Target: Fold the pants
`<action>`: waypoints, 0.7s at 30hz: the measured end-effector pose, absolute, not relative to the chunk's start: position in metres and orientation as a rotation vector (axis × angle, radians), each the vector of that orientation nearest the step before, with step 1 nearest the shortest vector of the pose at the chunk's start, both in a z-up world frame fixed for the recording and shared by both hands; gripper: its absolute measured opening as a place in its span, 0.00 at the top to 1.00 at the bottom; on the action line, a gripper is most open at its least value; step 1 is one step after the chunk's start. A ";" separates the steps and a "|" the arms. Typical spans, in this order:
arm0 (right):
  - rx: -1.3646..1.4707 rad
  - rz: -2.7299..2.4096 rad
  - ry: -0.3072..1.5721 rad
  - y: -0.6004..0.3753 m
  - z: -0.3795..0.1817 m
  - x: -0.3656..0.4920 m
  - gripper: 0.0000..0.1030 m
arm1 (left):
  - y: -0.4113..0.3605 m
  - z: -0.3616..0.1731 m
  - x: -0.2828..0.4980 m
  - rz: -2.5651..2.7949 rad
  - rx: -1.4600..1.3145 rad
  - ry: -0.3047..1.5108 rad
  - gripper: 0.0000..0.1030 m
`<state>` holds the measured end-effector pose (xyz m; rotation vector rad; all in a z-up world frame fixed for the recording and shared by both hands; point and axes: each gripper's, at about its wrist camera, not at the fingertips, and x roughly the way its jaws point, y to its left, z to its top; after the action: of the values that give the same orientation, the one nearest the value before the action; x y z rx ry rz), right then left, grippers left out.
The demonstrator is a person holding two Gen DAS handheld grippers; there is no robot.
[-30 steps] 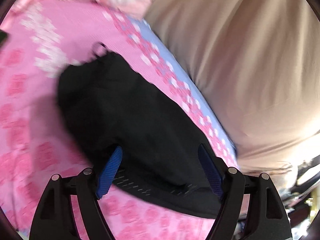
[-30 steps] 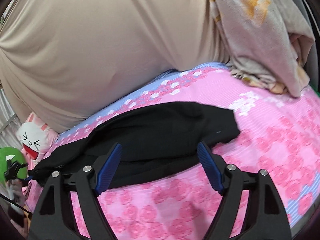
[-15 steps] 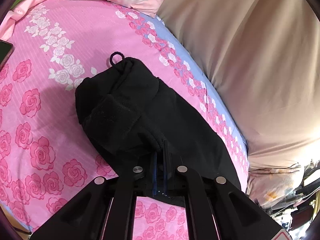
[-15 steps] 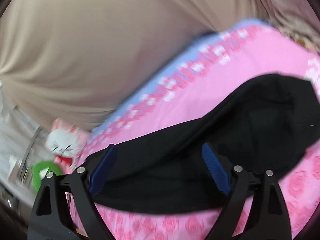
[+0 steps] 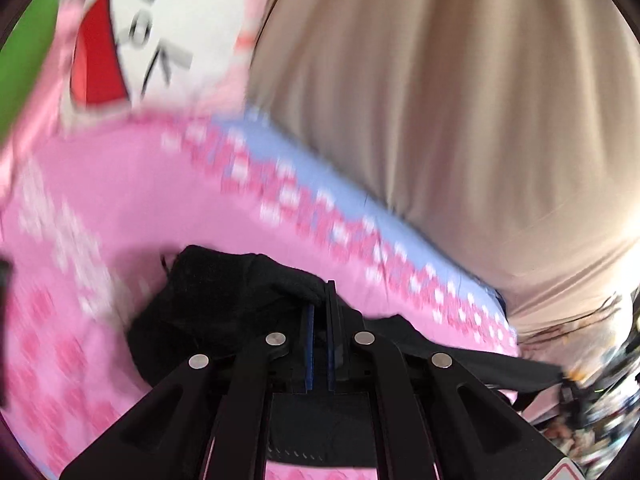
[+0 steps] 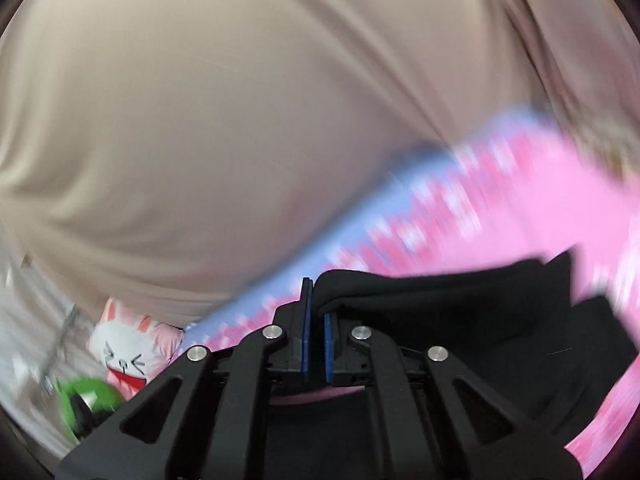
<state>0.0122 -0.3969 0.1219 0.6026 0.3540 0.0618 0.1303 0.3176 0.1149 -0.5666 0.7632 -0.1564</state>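
Note:
Black pants lie on a pink rose-print bed sheet. In the left wrist view my left gripper is shut on a fold of the black cloth and holds it lifted off the sheet, the rest hanging left and right of the jaws. In the right wrist view my right gripper is shut on another edge of the pants, whose cloth drapes away to the right. Both views are blurred by motion.
A beige curtain-like cloth hangs along the bed's far side, past a lilac border strip. A white cartoon-face pillow lies at the head of the bed, also seen small as a pillow beside a green object.
Both grippers went from open around the pants to shut on the cloth, the left first. Both have since risen, lifting the black fabric off the sheet.

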 end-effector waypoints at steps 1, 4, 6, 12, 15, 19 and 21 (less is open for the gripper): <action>0.553 0.060 0.365 -0.393 0.119 0.002 0.97 | 0.321 0.116 0.125 -0.169 -0.556 0.753 0.97; 0.505 0.031 0.512 -0.390 0.061 -0.019 0.95 | 0.336 0.079 0.107 -0.198 -0.541 0.825 0.96; 0.505 -0.002 0.609 -0.389 0.020 -0.031 0.95 | 0.342 0.035 0.094 -0.171 -0.529 0.930 0.96; 0.553 -0.021 0.726 -0.385 -0.025 -0.043 0.84 | 0.361 -0.011 0.065 -0.131 -0.648 0.933 0.89; 0.640 0.013 0.703 -0.396 -0.024 -0.041 0.34 | 0.367 -0.004 0.055 -0.110 -0.698 0.886 0.69; 0.814 0.128 0.632 -0.416 -0.022 -0.034 0.30 | 0.371 0.004 0.038 -0.149 -0.800 0.815 0.54; 0.888 0.169 0.608 -0.423 -0.024 -0.027 0.29 | 0.372 0.012 0.030 -0.176 -0.845 0.773 0.50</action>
<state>-0.0270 -0.4227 -0.0239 0.8883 0.6082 0.1691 0.0298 0.3722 0.0122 -0.8447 0.7732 -0.1762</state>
